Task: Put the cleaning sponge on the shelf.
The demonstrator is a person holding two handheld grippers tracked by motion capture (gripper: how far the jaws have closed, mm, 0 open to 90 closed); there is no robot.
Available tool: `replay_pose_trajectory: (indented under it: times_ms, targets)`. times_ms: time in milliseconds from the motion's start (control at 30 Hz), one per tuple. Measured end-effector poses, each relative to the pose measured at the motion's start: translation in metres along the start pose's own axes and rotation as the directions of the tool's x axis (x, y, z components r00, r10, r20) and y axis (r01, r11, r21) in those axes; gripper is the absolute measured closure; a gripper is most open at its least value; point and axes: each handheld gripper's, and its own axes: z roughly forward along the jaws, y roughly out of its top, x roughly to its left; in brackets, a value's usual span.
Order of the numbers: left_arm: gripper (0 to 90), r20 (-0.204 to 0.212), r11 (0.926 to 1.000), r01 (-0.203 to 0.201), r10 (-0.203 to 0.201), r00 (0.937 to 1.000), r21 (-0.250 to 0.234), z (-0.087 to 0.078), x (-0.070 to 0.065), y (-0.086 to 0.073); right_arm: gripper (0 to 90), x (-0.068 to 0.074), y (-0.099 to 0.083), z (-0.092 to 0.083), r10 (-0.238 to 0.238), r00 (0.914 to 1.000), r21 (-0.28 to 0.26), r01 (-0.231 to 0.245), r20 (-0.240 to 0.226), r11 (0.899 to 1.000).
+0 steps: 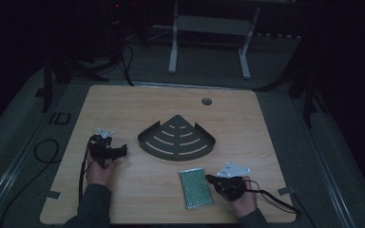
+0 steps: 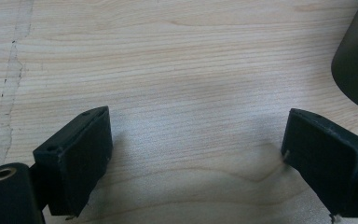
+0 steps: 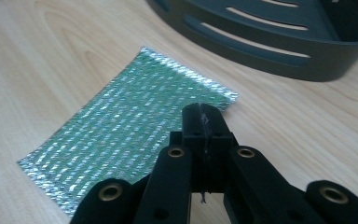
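The green sponge cloth [image 3: 126,135] lay flat on the surface [image 1: 138,190], near your side, just in front of the dark corner shelf [image 1: 177,138] and a little apart from it. It looked thin, soft and very light, with a shiny woven top. I think it would bend and flop when you lifted it, and it might slide on the smooth wood if you pushed it. Because it lay so flat, the best place to grab it was probably an edge or a corner, where one tip could slip under.

Your right tongs [image 3: 204,122] were pressed together, with nothing between them. Their tip hung over the near edge of the cloth, by its corner; I could not tell if it touched. You would have needed to open them before you could pinch the cloth.

Your left tongs [image 2: 193,149] stood wide apart over bare wood and held nothing. They were beside the shelf's left end, well away from the cloth.
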Motion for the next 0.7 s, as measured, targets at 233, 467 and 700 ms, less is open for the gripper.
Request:
replay_pose_trajectory:
  times_ms: [233,467,700]
  targets:
    - [9.1,0.000,1.0000,0.000,0.000,1.0000,0.000,0.000,0.000,0.000,89.7,0.010,-0.001,0.013,-0.018,0.9988,0.028,0.019,-0.046,0.999]
    - [9.0,-0.001,1.0000,0.000,0.000,1.0000,0.000,0.000,0.000,0.000,89.7,0.010,-0.003,0.019,-0.013,0.9985,0.056,0.016,-0.052,0.998]
    - [9.0,-0.001,1.0000,0.001,-0.001,1.0000,0.000,0.000,0.000,0.000,89.7,0.006,-0.002,0.017,-0.033,0.9993,0.078,0.034,-0.014,0.996]
